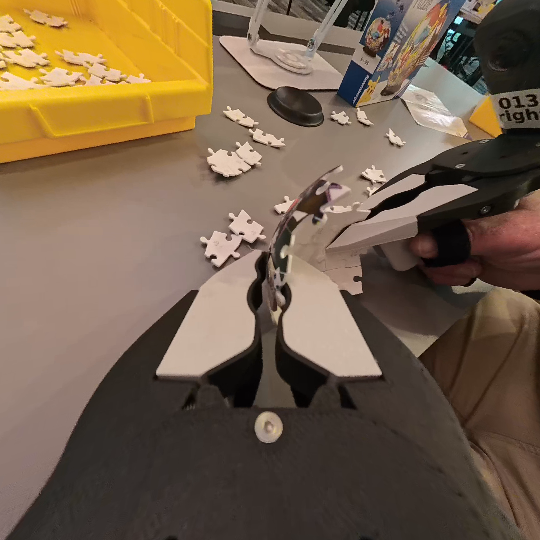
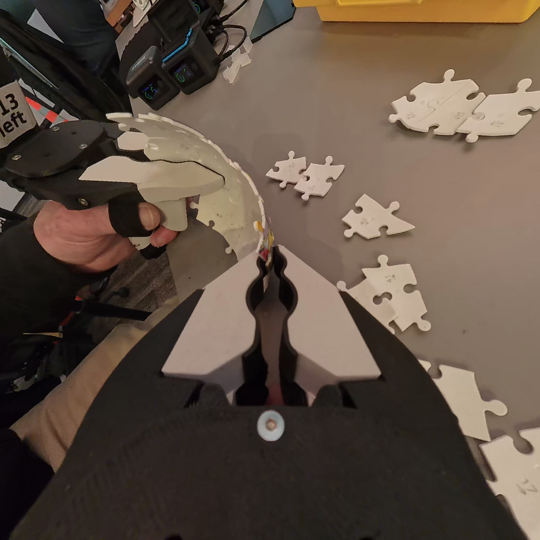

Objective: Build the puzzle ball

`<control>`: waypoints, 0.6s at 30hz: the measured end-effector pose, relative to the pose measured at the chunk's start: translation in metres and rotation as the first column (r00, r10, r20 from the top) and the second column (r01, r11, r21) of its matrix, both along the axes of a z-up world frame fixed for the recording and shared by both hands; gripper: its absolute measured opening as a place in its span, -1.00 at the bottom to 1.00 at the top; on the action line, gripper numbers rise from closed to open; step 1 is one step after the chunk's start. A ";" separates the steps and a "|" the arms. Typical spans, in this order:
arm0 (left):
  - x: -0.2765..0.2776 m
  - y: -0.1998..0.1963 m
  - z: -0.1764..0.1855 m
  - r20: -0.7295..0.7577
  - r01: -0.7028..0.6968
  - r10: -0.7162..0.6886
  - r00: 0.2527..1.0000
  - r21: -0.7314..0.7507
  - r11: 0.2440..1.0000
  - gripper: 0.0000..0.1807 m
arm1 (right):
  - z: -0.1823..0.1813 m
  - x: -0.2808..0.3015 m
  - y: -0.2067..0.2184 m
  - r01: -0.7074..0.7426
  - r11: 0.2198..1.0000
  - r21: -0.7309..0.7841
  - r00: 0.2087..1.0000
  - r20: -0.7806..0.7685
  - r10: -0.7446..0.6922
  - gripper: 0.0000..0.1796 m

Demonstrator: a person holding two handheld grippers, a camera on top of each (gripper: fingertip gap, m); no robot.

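Left hand-held gripper (image 1: 273, 280), black body with pale grey fingers, is filling the foreground of the left wrist view and is clenching the lower rim of the partly built puzzle ball (image 1: 295, 233). The ball is showing as a curved shell of joined pieces, printed in dark and bright colours on its outer face and plain white inside, with knobs and notches along its open edge. It is being held up above the grey bench (image 1: 102, 248), between the two tools. Right hand-held gripper (image 2: 270, 257) is pinching another part of the same rim, its fingers closing on the thin edge. The left wrist view alone is showing the yellow bin (image 1: 117, 96) holding white pieces, a black round stand (image 1: 295, 106), a white flat base with a clear ring, and the puzzle box (image 1: 388, 58). The right wrist view alone is showing the shell's white inside (image 2: 204, 163), black devices with lit screens (image 2: 172, 73), and loose white pieces (image 2: 377, 217) lying face down on the bench, some joined in pairs, just beside the right tool.
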State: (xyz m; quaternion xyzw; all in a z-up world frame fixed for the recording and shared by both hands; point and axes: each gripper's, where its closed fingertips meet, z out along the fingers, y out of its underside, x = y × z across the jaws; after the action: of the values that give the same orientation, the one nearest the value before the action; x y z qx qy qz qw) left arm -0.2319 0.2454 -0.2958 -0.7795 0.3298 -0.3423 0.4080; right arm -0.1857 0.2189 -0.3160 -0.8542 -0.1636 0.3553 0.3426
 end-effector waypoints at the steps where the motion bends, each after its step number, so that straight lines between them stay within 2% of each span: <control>1: 0.000 0.000 0.000 0.002 0.002 -0.002 1.000 -0.003 1.000 -0.96 | 0.000 0.000 0.000 0.000 1.000 0.002 1.000 -0.001 0.000 -0.99; 10: 0.001 0.001 0.002 0.020 0.004 -0.004 1.000 -0.016 1.000 -0.95 | 0.001 0.001 0.002 0.019 1.000 0.008 1.000 -0.007 -0.019 -0.99; 14: 0.000 -0.008 0.008 -0.021 0.066 -0.065 0.998 0.034 0.997 -0.72 | 0.001 0.002 0.002 0.024 1.000 0.007 1.000 -0.007 -0.024 -0.99; 18: -0.007 -0.006 0.018 -0.056 0.061 -0.056 0.997 0.100 0.993 -0.73 | 0.001 0.002 0.002 0.021 1.000 0.009 1.000 -0.005 -0.021 -0.99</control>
State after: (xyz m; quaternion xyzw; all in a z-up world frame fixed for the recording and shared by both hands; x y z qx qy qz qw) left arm -0.2390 0.2398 -0.2778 -0.7566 0.3801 -0.3162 0.4278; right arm -0.1836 0.2204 -0.3147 -0.8534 -0.1553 0.3530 0.3507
